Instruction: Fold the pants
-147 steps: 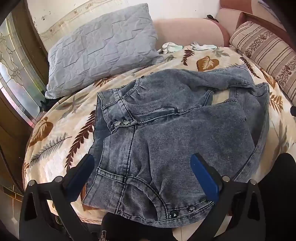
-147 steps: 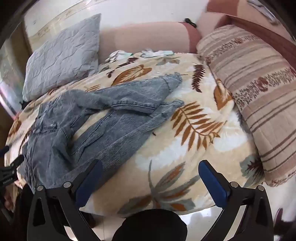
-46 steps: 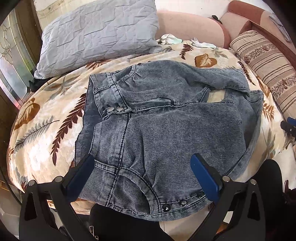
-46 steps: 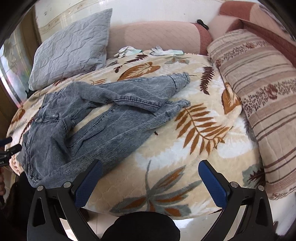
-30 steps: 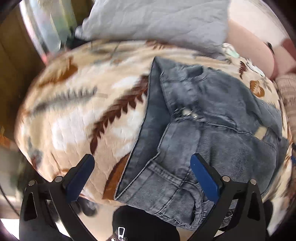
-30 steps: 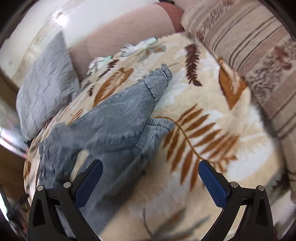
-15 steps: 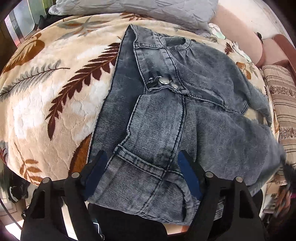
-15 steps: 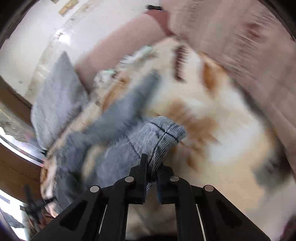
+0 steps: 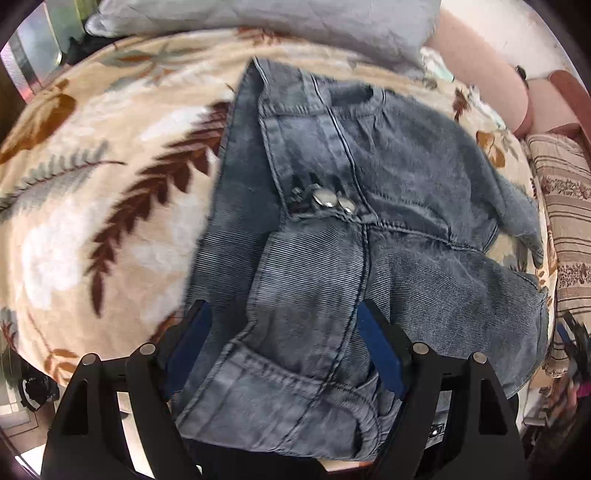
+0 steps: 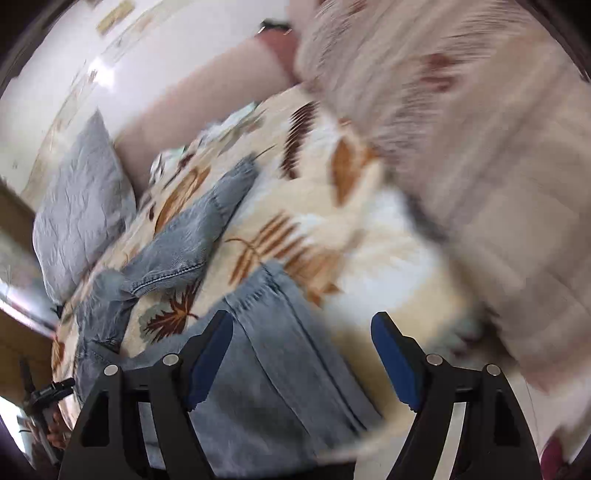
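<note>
Grey-blue jeans (image 9: 388,229) lie spread on a leaf-print blanket (image 9: 92,184), waistband and metal buttons (image 9: 327,199) toward my left gripper. My left gripper (image 9: 284,343) is open, its blue pads either side of the near waistband corner. In the right wrist view, which is motion-blurred, one leg hem (image 10: 273,295) lies between the pads of my open right gripper (image 10: 303,354). The other leg (image 10: 192,232) stretches away toward the back.
A grey quilted pillow (image 9: 258,18) (image 10: 81,206) leans at the back left. A striped cushion (image 9: 569,221) (image 10: 480,166) lies along the right side. A pink padded headboard (image 9: 487,92) runs behind. Small white cloths (image 10: 173,158) lie near the headboard.
My right gripper was shut on the leg hem half a second ago and is open now, the hem lying between its pads. My left gripper has moved closer over the waistband and narrowed.
</note>
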A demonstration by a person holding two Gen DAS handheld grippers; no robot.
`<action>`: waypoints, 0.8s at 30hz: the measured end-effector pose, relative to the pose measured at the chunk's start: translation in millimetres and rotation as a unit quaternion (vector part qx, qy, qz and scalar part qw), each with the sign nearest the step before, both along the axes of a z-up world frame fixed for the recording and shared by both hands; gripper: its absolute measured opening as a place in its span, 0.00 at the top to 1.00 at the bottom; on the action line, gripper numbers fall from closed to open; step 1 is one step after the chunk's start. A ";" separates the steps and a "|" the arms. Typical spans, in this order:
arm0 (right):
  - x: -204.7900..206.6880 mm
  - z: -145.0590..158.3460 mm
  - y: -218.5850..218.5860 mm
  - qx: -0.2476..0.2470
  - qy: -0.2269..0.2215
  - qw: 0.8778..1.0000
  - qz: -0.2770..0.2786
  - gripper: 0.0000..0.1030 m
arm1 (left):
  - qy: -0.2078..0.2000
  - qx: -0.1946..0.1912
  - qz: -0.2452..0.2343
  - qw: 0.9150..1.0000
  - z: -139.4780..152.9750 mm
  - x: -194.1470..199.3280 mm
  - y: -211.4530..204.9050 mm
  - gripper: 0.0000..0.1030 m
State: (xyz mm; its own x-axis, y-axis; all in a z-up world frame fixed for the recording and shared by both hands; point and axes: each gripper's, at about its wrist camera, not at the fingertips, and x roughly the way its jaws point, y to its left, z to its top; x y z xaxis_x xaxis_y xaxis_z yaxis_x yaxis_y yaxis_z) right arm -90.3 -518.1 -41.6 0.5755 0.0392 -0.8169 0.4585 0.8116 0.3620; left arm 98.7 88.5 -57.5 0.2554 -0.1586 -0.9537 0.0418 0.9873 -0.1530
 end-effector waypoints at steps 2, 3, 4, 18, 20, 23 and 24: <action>29.3 -17.5 3.0 -0.007 0.021 1.000 0.018 0.24 | 0.010 -0.001 0.001 1.000 -6.2 1.4 -7.4 0.21; 42.0 -26.2 5.1 -0.017 0.032 0.999 0.023 0.24 | 0.012 -0.001 0.003 1.000 -7.3 1.9 -8.3 0.21; 52.0 -34.6 10.4 -0.027 0.045 0.998 0.031 0.27 | 0.015 -0.001 0.006 1.000 -8.1 1.8 -9.1 0.21; 13.8 -31.0 -47.1 0.028 -0.001 1.000 -0.009 0.77 | -0.001 0.018 0.007 1.000 -8.5 1.3 -17.6 0.21; 21.4 -32.3 -34.7 0.026 -0.003 1.000 0.011 0.49 | 0.002 0.015 0.005 1.000 -6.8 -0.2 -14.8 0.21; 42.7 -37.0 -13.6 -0.024 0.017 0.999 0.040 0.46 | 0.004 0.001 0.007 1.000 -2.5 -2.0 -11.1 0.21; 48.4 -40.7 -10.1 -0.029 0.027 0.998 0.046 0.46 | 0.006 0.003 0.008 1.000 -2.8 -2.3 -10.2 0.20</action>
State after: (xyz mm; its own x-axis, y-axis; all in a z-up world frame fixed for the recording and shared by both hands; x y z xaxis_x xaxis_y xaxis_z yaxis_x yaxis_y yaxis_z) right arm -41.9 -528.2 -82.3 0.5269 0.0408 -0.8490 0.3994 0.8698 0.2897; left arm 96.4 78.2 -60.3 0.2471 -0.1493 -0.9574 0.0251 0.9887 -0.1477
